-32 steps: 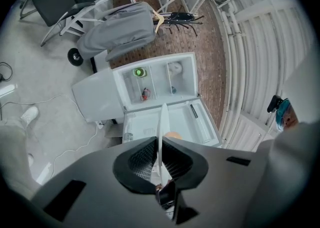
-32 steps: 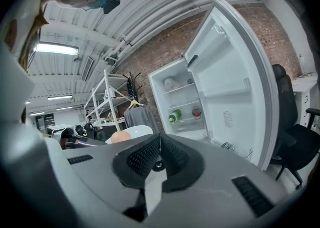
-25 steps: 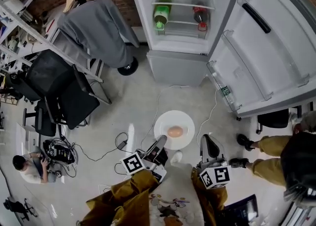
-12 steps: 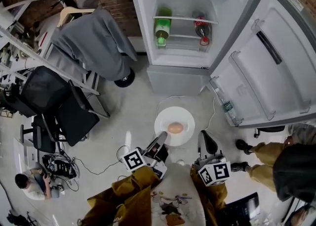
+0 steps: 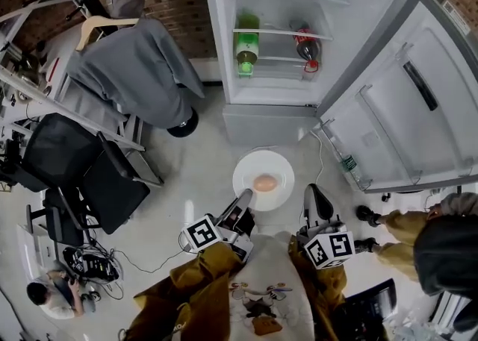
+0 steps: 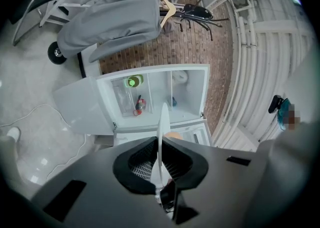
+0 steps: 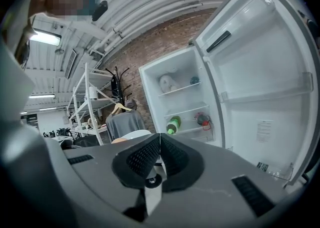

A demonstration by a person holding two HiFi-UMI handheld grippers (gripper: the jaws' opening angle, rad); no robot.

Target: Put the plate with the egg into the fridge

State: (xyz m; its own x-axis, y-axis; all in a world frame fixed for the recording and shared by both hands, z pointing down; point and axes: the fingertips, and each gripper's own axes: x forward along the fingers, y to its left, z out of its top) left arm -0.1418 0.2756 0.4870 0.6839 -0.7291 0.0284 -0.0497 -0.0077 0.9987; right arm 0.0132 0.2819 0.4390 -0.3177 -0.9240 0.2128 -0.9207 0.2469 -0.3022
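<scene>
The fridge [image 5: 276,33] stands open at 12 o'clock from the plate, and its door [image 5: 403,116] is swung wide at 2 o'clock. The door's lower corner and bins hang out near the carrying path. A drift toward 2 o'clock could knock the right elbow or the plate rim on them.

Inside, the middle shelf [image 5: 276,60] already has a green bottle [image 5: 246,47] at its 9 o'clock end and a red-capped bottle [image 5: 308,42] at its 3 o'clock end. The gap between them looks tight for the plate, which could nudge a bottle over if pushed in there.

The plate [image 5: 250,171] is in mid-air above the floor, short of the fridge. Only the left claw [image 5: 245,196] carries it, pinched shut on the rim at about 7 o'clock. That one-sided hold is the main hazard, I judge. The far rim at 1 o'clock has no support, so a wrist roll or a bump on a shelf lip could tip the plate or make it pivot in the pads.

The right claw [image 5: 312,192] sits at 4 o'clock from the plate with its jaws pressed together on nothing. It is apart from the rim, so it gives no backup.

The egg [image 5: 264,183] lies loose near the plate's centre. Any tilt or sudden stop could roll it off onto the floor.
</scene>
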